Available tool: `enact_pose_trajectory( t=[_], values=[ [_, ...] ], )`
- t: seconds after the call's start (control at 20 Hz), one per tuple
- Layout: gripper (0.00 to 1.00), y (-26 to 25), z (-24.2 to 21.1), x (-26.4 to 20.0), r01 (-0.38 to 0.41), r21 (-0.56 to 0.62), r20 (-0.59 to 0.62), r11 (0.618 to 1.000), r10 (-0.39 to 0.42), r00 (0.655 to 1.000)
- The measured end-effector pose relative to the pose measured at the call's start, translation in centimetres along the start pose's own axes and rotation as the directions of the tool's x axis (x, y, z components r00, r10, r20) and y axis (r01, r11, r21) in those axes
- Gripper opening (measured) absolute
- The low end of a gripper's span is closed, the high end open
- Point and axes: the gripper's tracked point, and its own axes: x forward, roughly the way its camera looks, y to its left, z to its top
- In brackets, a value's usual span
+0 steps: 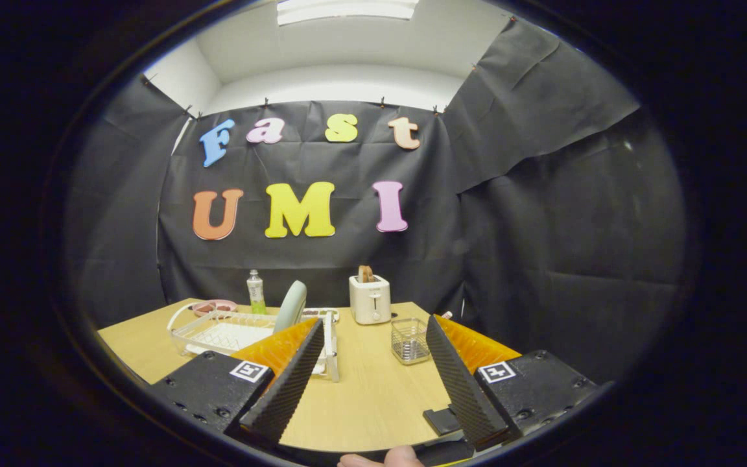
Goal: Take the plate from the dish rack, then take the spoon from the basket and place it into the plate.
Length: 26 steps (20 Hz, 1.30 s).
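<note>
A pale green plate (pixel 291 306) stands on edge in the white dish rack (pixel 218 332), ahead of my left finger. A small wire basket (pixel 410 341) sits on the wooden table (pixel 373 389) just ahead of my right finger; I cannot make out a spoon in it. My gripper (pixel 373 331) is open above the table, nothing between its fingers. The left finger partly hides the rack's near corner.
A white toaster (pixel 370 298) with a slice of bread stands behind the basket. A clear bottle (pixel 255 292) and a pink dish (pixel 213 306) stand behind the rack. A small dark flat piece (pixel 439 420) lies on the table near my right finger. A fingertip (pixel 383 458) shows below.
</note>
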Motion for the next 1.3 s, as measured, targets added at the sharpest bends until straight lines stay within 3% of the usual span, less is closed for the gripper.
enact_pose_trajectory(
  t=[0.45, 0.85, 1.15, 1.3],
  values=[
    [1.0, -0.6, -1.0, 0.7, 0.023, -0.012, -0.033, 1.0, -0.023, 0.999],
    [1.0, 0.9, -0.3, 1.9, -0.012, -0.037, -0.055, 0.999, 0.01, 0.998],
    [1.0, 4.9, 3.4, 5.2, -0.103, -0.151, -0.068, 0.983, 0.094, 0.993],
    [1.0, 7.4, 4.5, 7.8, -0.171, -0.15, -0.109, 0.974, 0.155, 0.982]
  ],
)
